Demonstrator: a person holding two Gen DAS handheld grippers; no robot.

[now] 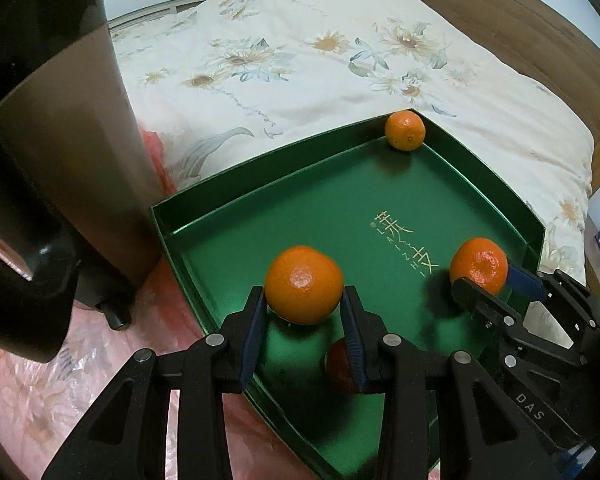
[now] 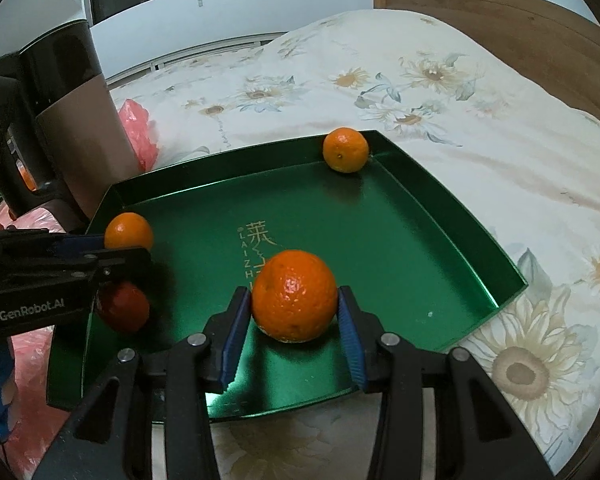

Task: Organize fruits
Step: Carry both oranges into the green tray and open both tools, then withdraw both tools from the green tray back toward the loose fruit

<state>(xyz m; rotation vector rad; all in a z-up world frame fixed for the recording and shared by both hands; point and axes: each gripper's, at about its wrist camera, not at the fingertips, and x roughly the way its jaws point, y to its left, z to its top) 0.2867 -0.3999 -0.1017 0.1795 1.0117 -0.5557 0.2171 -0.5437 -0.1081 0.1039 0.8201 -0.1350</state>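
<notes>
- We see a wide bed (image 2: 440, 128) under a cream quilt printed with sunflowers, a brown wooden headboard (image 2: 500, 12) behind it.
- A tall dark cylindrical appliance with a bronze band (image 1: 60, 140) stands to the left of the bed, on a pink crinkled plastic sheet (image 1: 172, 360).
- On the quilt lies a shallow, glossy green rectangular tray (image 2: 440, 232) with gold lettering on its floor.
- Our left claw (image 1: 304, 308), black with blue pads, is closed on a round orange tangerine (image 1: 304, 284); both pads press its sides near the tray's left edge. It seems to be lifted off the floor, with its reflection below.
- Our right claw (image 2: 294, 312) brackets a second round orange tangerine (image 2: 294, 296) near the tray's front edge. The left pad touches the peel, while the right pad looks just clear of it, so we cannot tell whether the grip is firm.
- A smaller orange tangerine (image 2: 346, 150) rests alone in the tray's far corner, against the wall, well apart from both claws.
- A dark reddish round fruit (image 2: 124, 306) lies on the tray floor under the left claw, partly hidden in shadow.
</notes>
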